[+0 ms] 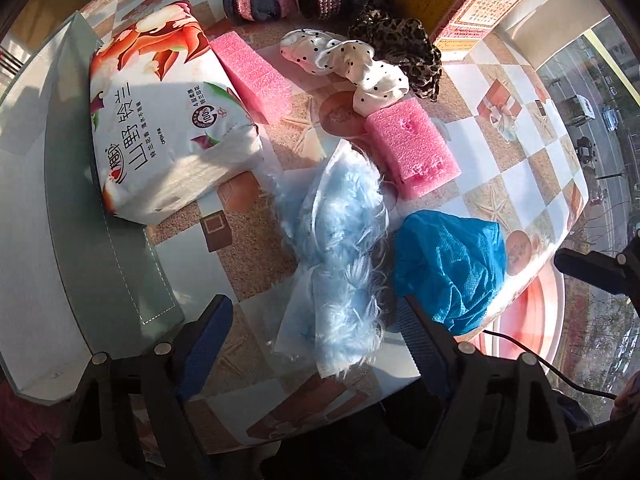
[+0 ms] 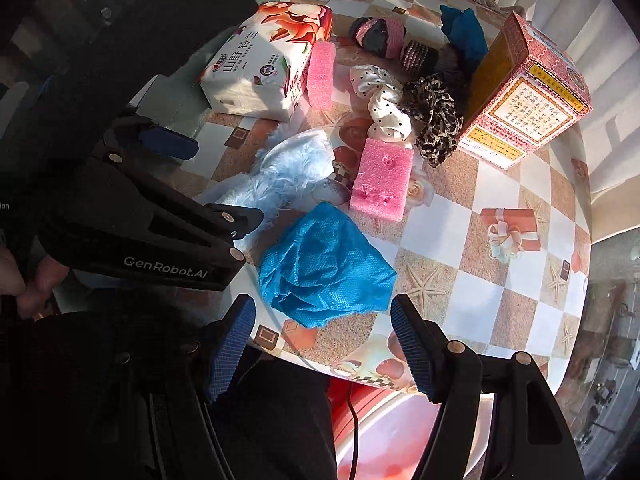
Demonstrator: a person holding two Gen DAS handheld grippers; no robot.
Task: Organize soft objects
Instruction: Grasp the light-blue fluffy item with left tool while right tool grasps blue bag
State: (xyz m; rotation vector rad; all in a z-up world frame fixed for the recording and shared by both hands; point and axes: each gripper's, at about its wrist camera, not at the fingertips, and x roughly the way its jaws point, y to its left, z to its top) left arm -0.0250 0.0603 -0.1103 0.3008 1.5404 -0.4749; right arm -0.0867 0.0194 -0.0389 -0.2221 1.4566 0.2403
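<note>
Hovering over the checkered table [image 1: 500, 92]: left gripper [image 1: 316, 320] jaws apart around the fluffy light-blue cloth [image 1: 336, 240], not pinching; right gripper [image 2: 322, 320] jaws apart, empty, just below the blue non-woven cover [image 2: 324, 264]. Tissue pack [image 1: 160, 120] at 10 o'clock reads "山野铃兰". Red printed box [image 2: 528, 100] at 1 o'clock, contents hidden. Left gripper's body reads "GenRobot.AI".

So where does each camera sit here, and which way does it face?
Left wrist: on the left gripper, looking down at the fluffy blue cloth; its own fingers show.
Right wrist: on the right gripper, looking down at the blue shoe cover; the left gripper shows.
Shared: both cloths, tissue pack.
</note>
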